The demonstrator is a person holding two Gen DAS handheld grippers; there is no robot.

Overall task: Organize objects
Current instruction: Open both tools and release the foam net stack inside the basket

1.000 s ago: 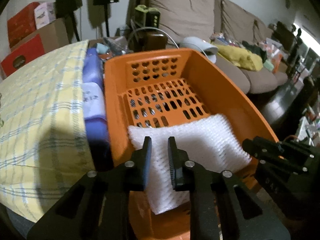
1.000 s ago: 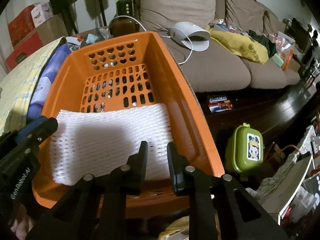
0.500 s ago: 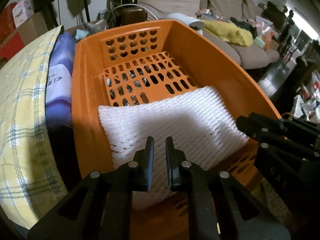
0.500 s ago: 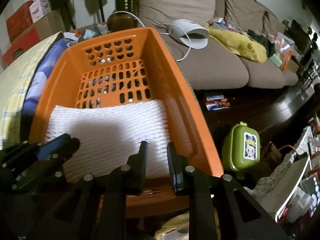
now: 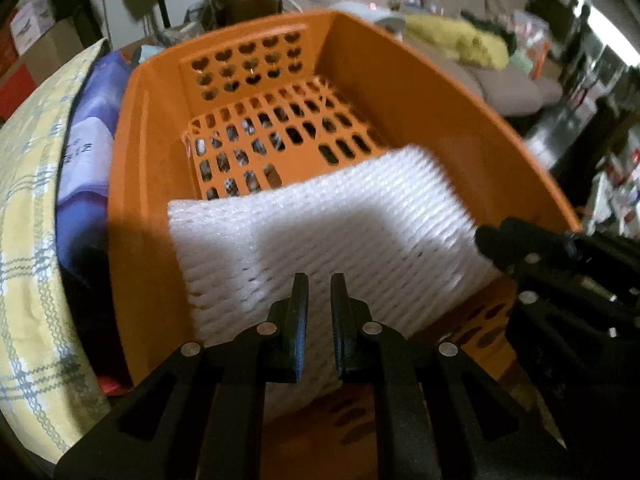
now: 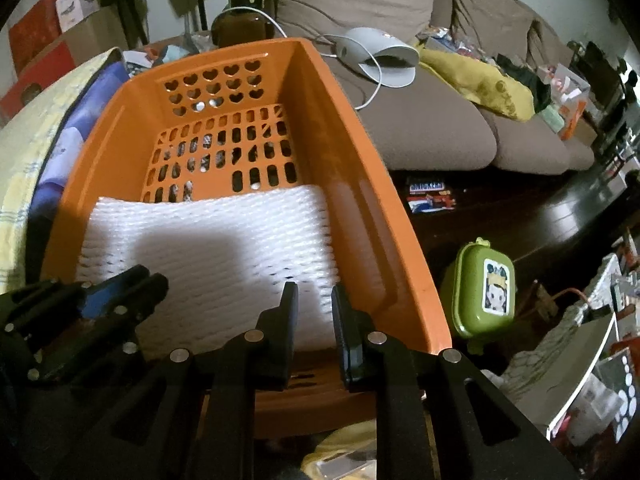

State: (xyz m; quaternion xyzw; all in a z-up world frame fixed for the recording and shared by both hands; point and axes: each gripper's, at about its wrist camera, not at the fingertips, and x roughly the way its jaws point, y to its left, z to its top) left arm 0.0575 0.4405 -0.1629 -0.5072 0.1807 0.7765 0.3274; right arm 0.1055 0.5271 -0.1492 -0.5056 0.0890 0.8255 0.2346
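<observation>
My left gripper [image 5: 319, 292] and right gripper [image 6: 314, 300] hang pressed nearly together, pinching nothing, over the white foam net [image 5: 320, 232] lying in the near end of the orange basket [image 6: 352, 152]. I risk snagging that loose mesh and dragging it out. Whatever lies under it is hidden; the sofa clutter [image 5: 472, 40] is blurred.

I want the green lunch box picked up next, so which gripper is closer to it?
Right. The right gripper hangs over the orange basket's near right corner, the green lunch box just beyond that wall. The left gripper is across the basket, farther away.
</observation>
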